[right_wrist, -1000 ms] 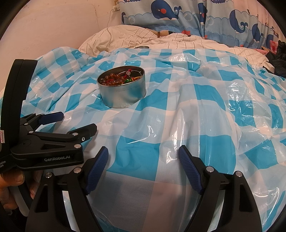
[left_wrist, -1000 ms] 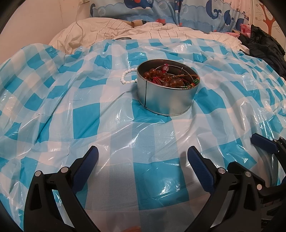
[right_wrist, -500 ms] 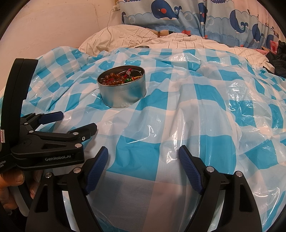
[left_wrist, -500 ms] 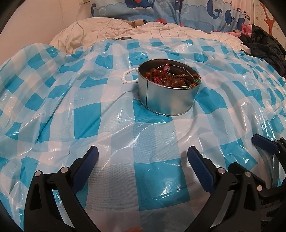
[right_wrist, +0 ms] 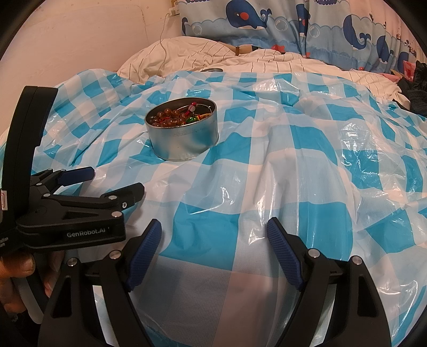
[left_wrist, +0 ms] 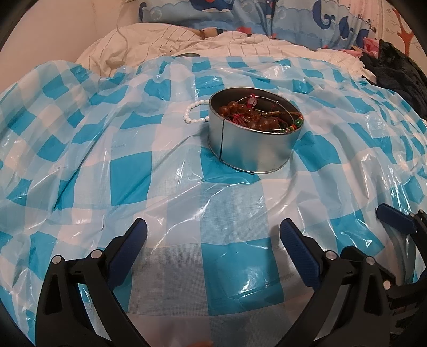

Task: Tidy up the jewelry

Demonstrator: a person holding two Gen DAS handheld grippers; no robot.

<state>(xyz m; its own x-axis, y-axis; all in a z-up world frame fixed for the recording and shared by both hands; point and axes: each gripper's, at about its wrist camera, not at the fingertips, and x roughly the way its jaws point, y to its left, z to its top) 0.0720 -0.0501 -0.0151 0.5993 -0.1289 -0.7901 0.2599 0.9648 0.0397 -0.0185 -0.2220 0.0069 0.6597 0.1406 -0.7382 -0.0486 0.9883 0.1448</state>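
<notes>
A round metal tin stands on the blue-and-white checked plastic sheet; it also shows in the right wrist view. It holds brown bead bracelets, thin bangles and a green beaded piece. A white bead bracelet lies on the sheet, touching the tin's far left side. My left gripper is open and empty, well short of the tin; it also shows from the side in the right wrist view. My right gripper is open and empty, to the right of the left one.
The sheet covers a bed and is wrinkled. Striped white bedding and whale-print pillows lie beyond it. Dark clothes lie at the far right. A small metal lid shows at the sheet's far edge.
The view of the tin has shifted very slightly in the left wrist view. Both grippers stay open and nearly still.
</notes>
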